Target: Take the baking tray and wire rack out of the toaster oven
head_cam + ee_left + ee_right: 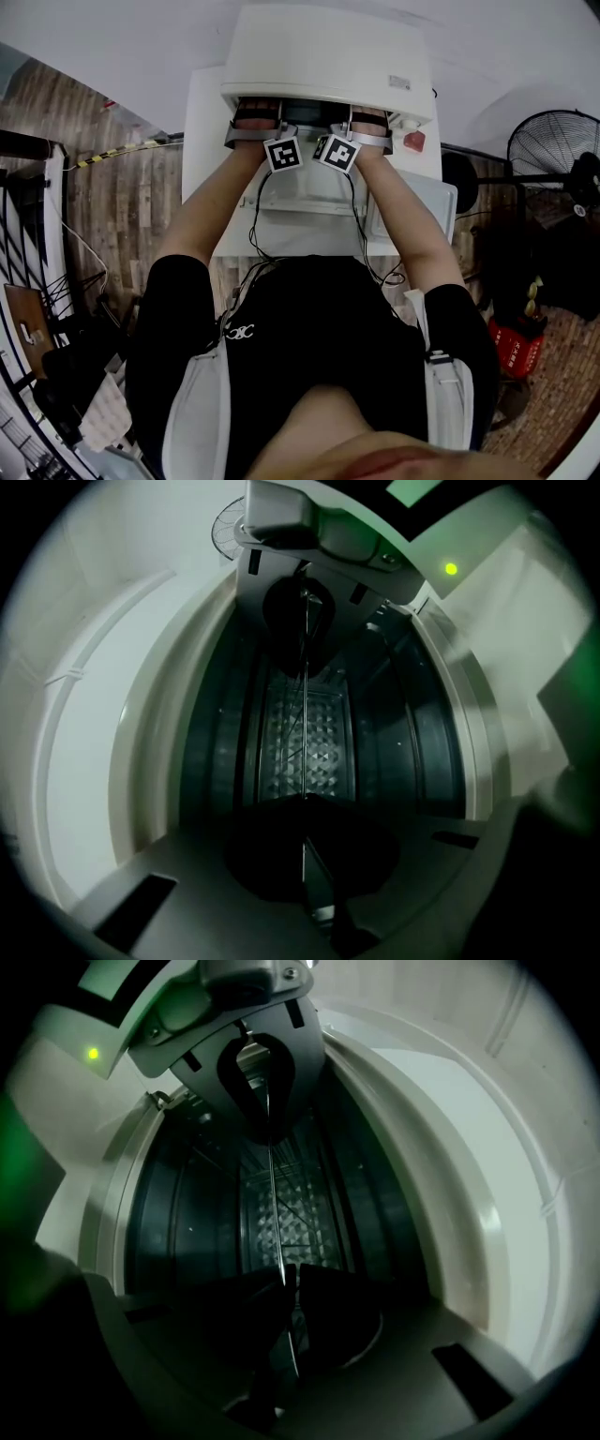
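Note:
A white toaster oven [328, 56] stands on a white table, and both of the person's forearms reach into its open front. The marker cubes [283, 153] of the two grippers sit side by side at the opening; the jaws are hidden in the head view. Both gripper views look into the dark oven cavity [394, 733], rolled on their side. A thin metal edge [305, 667] runs through the middle of each view, seen edge-on; I cannot tell whether it is the tray or the rack. My left gripper [303, 799] is shut on it. My right gripper [286, 1274] is shut on the same thin edge [272, 1166].
The oven's patterned back wall [305, 742] shows behind the edge. The white table [202, 141] stands on a wooden floor. A black standing fan [553, 150] and a red object [516, 347] are at the right. Cables hang from the grippers [258, 234].

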### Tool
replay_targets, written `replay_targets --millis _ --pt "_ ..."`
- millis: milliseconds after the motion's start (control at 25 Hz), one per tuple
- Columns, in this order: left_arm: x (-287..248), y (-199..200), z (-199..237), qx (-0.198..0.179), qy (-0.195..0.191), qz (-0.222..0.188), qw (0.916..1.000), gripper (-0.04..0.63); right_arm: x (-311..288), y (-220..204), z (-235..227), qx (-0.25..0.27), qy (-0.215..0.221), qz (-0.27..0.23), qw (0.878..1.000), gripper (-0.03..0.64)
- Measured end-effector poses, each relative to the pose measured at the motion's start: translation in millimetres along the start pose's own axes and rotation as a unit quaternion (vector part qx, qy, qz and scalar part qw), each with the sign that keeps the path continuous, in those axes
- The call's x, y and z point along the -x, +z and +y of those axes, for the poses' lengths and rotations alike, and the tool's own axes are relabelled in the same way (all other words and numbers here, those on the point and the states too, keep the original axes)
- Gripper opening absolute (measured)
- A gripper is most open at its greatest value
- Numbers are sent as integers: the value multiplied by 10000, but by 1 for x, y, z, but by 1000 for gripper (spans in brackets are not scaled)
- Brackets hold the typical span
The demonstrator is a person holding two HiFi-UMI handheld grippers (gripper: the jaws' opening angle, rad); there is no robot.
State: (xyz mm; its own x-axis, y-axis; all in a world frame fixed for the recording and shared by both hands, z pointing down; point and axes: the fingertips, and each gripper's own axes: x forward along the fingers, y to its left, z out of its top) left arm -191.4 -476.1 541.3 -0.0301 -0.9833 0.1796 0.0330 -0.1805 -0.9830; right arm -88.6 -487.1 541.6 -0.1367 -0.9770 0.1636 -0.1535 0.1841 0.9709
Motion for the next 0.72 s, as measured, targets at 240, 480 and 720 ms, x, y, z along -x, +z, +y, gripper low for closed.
replay_targets --millis 240,480,720 --pt "20 2 1 -103 203 -134 9996 14 11 -1 0 24 -347 -13 9994 17" --pt "41 3 -1 -79 271 -227 9993 14 29 0 3 59 -432 -28 9990 14" --pt "57 3 -5 -148 212 -205 9995 14 47 2 9 -53 -230 3 9997 14"
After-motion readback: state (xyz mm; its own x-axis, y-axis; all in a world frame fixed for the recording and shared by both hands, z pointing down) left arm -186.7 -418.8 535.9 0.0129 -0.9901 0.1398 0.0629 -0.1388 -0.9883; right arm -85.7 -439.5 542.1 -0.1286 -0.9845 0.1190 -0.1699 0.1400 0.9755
